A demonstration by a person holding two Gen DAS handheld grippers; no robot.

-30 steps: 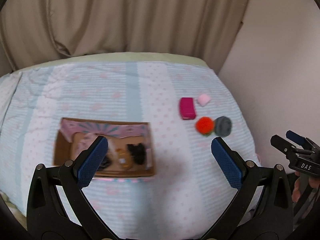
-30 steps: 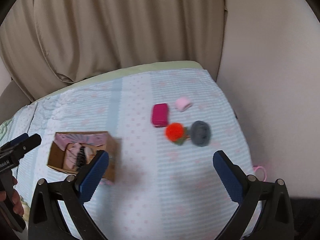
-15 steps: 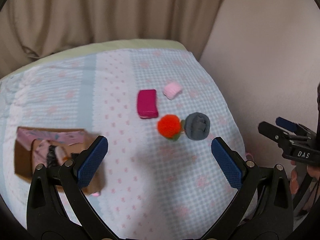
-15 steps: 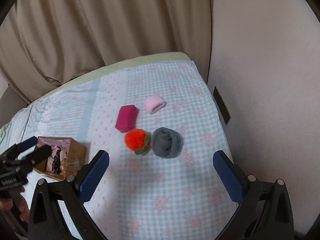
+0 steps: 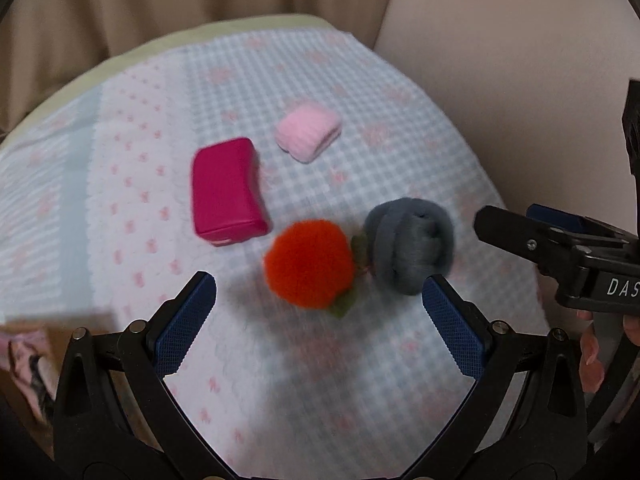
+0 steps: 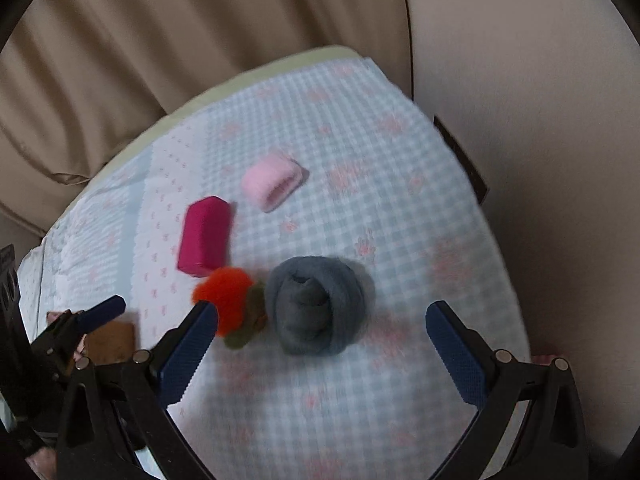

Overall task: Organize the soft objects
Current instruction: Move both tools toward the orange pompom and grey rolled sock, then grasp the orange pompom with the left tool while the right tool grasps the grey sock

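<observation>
A dark wall plate (image 6: pixel 460 156) is seen only from the right wrist. Both the left gripper (image 5: pixel 320 320) and right gripper (image 6: pixel 322 340) are spread wide, empty, above an orange pompom (image 5: pixel 308 264) touching a grey yarn ball (image 6: pixel 316 304) on a checked bedspread (image 5: pixel 340 380) before beige curtains (image 6: pixel 160 40).

A bed in a curtained corner

Beige curtains (image 6: pixel 160 40) hang behind the bed (image 6: pixel 360 160), whose cover is pale blue checks with pink flowers; a plain cream wall (image 5: pixel 500 40) runs along its right.

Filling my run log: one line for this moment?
left gripper: open, near fuzzy orange pom-pom | right gripper: open, near grey wool ball | nothing held
</observation>
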